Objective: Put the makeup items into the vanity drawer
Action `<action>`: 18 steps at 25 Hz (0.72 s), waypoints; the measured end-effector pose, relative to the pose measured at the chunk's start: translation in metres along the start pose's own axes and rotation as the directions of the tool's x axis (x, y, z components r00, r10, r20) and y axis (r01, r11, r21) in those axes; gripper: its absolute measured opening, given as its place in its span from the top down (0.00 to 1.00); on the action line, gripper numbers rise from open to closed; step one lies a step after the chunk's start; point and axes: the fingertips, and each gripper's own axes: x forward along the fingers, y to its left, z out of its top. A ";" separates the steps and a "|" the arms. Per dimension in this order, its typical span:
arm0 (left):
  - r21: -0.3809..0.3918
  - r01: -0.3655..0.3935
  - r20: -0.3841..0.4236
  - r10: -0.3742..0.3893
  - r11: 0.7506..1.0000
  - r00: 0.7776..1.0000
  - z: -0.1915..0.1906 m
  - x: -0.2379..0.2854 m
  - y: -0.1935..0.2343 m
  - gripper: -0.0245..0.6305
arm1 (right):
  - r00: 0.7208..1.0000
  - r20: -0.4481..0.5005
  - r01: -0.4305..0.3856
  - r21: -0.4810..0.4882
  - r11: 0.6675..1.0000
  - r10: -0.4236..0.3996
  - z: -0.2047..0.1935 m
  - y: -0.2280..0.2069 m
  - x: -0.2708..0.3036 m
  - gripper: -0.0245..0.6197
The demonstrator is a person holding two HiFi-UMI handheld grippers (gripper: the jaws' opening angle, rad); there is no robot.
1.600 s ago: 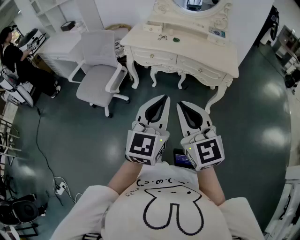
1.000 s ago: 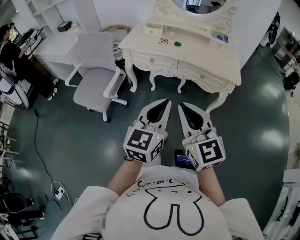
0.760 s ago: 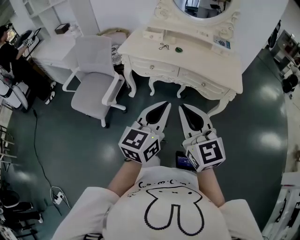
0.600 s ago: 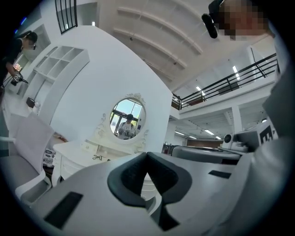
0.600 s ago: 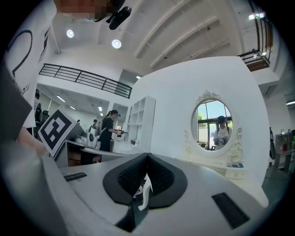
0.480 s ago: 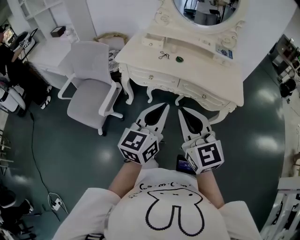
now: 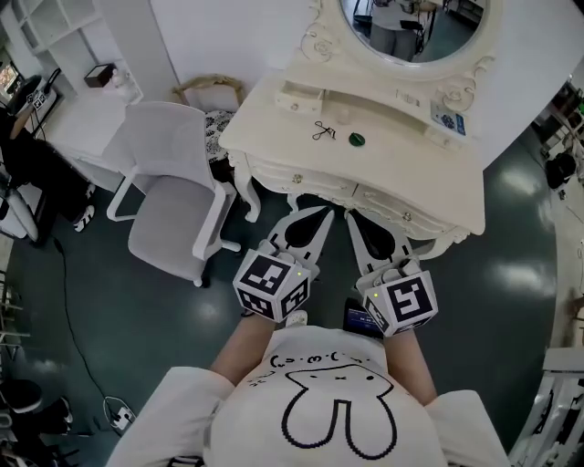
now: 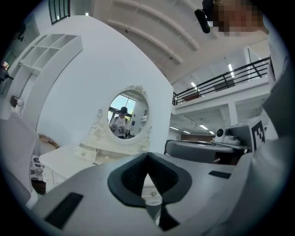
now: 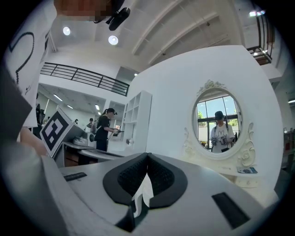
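The cream vanity (image 7: 274,119) stands just ahead, below its oval mirror (image 7: 415,27). On its top lie a small black item (image 7: 321,130) and a round green item (image 7: 357,140). Two front drawers are closed, the left drawer knob (image 7: 297,178) and the right drawer knob (image 7: 407,216) showing. My left gripper (image 7: 328,211) and right gripper (image 7: 349,215) are side by side in front of the drawers, both shut and empty. The left gripper view has its jaws (image 8: 147,155) meeting at the tip, toward the mirror (image 8: 126,117). The right gripper (image 9: 147,155) is likewise shut.
A white office chair (image 7: 178,196) stands left of the vanity, with a wicker stool (image 7: 212,91) behind it. Further left is a white desk (image 7: 78,114) with a seated person (image 7: 27,164). A cable and power strip (image 7: 119,415) lie on the dark floor.
The vanity has come nearer and now sits just beyond the jaw tips. Both grippers keep the same shut, side-by-side pose.
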 end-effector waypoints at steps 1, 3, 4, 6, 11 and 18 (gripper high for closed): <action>-0.005 0.005 -0.003 -0.005 1.000 1.000 0.002 0.004 0.008 0.95 | 1.000 0.011 -0.006 0.000 1.000 0.006 0.001 -0.002 0.009 0.95; -0.004 0.014 -0.008 -0.014 1.000 1.000 0.006 0.013 0.022 0.95 | 1.000 0.018 0.000 0.003 1.000 0.000 0.002 -0.009 0.027 0.95; 0.004 0.017 -0.012 -0.017 1.000 1.000 0.007 0.017 0.028 0.95 | 1.000 0.016 0.007 0.006 1.000 -0.007 0.001 -0.013 0.034 0.95; 0.018 0.020 -0.023 -0.019 1.000 1.000 0.007 0.025 0.038 0.95 | 1.000 0.010 0.021 0.012 1.000 -0.021 0.000 -0.021 0.046 0.95; 0.011 0.016 -0.051 -0.016 1.000 0.999 0.002 0.033 0.058 0.95 | 0.999 -0.009 0.044 0.029 0.999 -0.044 -0.005 -0.034 0.065 0.95; 0.002 -0.013 -0.054 0.013 1.000 0.998 0.001 0.045 0.088 0.95 | 0.998 -0.021 0.057 0.028 0.998 -0.056 -0.014 -0.054 0.092 0.95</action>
